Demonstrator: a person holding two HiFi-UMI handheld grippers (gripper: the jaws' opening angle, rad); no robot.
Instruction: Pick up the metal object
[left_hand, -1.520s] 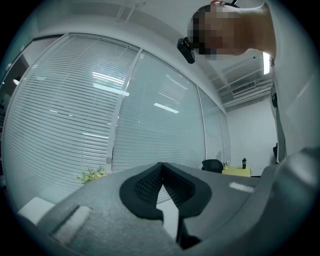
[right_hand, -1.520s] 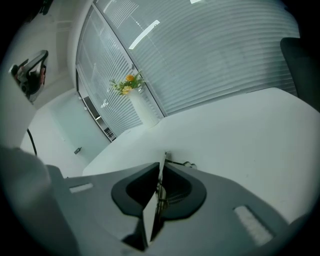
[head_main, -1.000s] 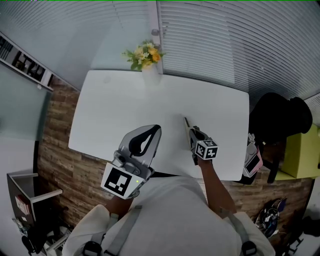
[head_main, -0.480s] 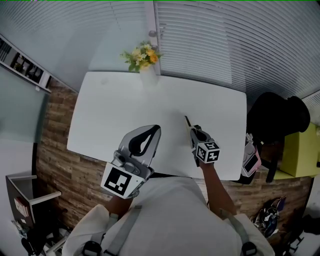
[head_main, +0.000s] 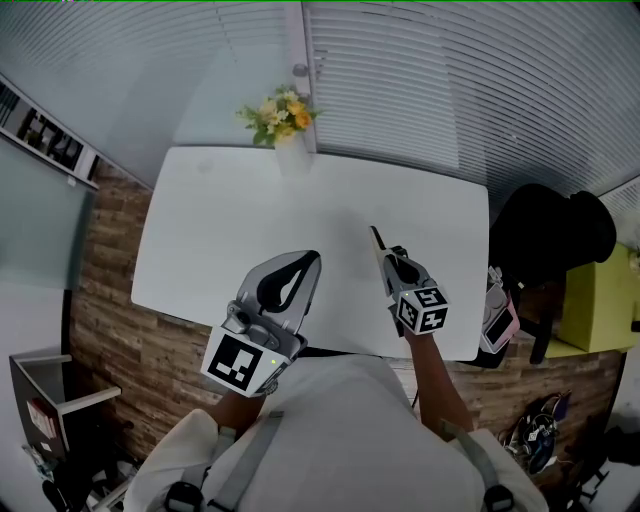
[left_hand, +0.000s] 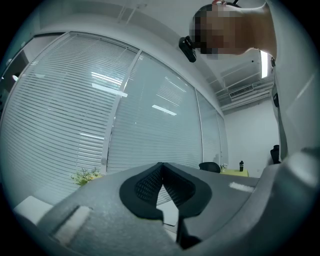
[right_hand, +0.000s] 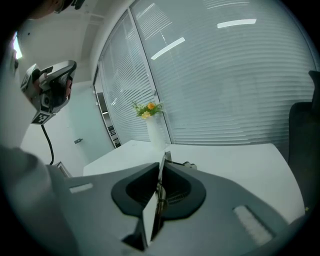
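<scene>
The right gripper (right_hand: 161, 175) has its jaws pinched on a thin metal strip (right_hand: 151, 212). The strip stands on edge between the pads, and its far end pokes past the tips over the near right part of the white table (head_main: 230, 215). On the left, the left gripper (left_hand: 161, 169) has its jaws pressed together with nothing between them.

Open white table (head_main: 225, 235), flower vase (head_main: 287, 150) at far edge

Thin flat metal object (right_hand: 150, 220), edge-up, aloft
</scene>
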